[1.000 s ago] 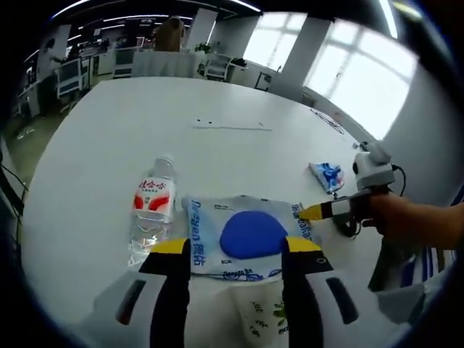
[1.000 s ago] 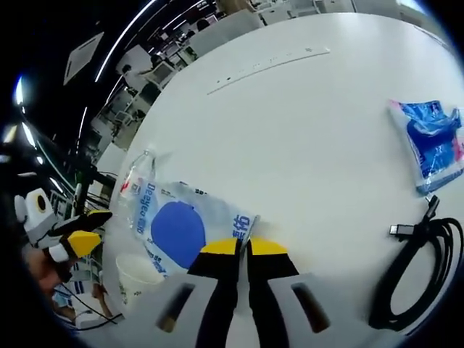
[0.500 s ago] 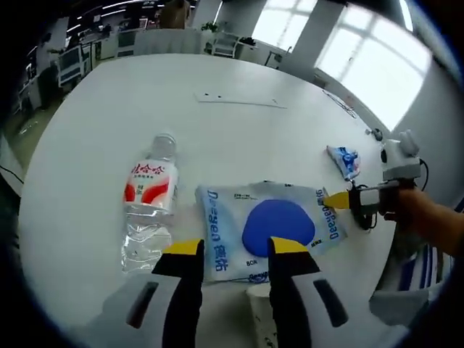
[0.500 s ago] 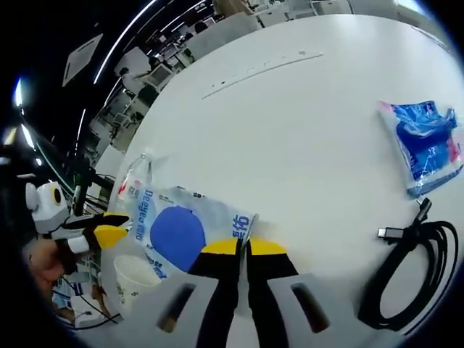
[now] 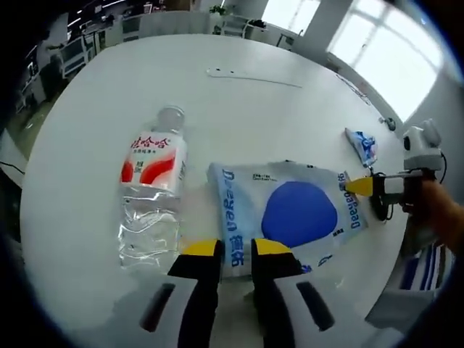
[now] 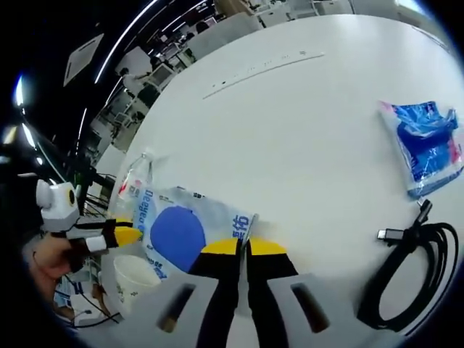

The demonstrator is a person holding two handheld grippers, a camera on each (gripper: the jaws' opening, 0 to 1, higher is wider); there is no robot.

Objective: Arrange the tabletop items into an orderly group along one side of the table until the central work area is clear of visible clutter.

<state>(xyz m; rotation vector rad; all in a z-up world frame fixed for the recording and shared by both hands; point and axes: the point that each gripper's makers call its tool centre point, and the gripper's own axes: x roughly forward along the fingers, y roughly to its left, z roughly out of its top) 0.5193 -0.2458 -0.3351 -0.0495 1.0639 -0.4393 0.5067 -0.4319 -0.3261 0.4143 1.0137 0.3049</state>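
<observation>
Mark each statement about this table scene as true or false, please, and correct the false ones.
1. The water bottle lies on its side on the white table. True.
2. The right gripper is shut on a corner of the big pack with the blue circle. True.
3. The black cable lies coiled on top of the big pack. False: it lies on the bare table, apart from the pack, near the small blue packet.
4. The left gripper holds the bottle. False: its jaws close on the near edge of the big pack, beside the bottle.
</observation>
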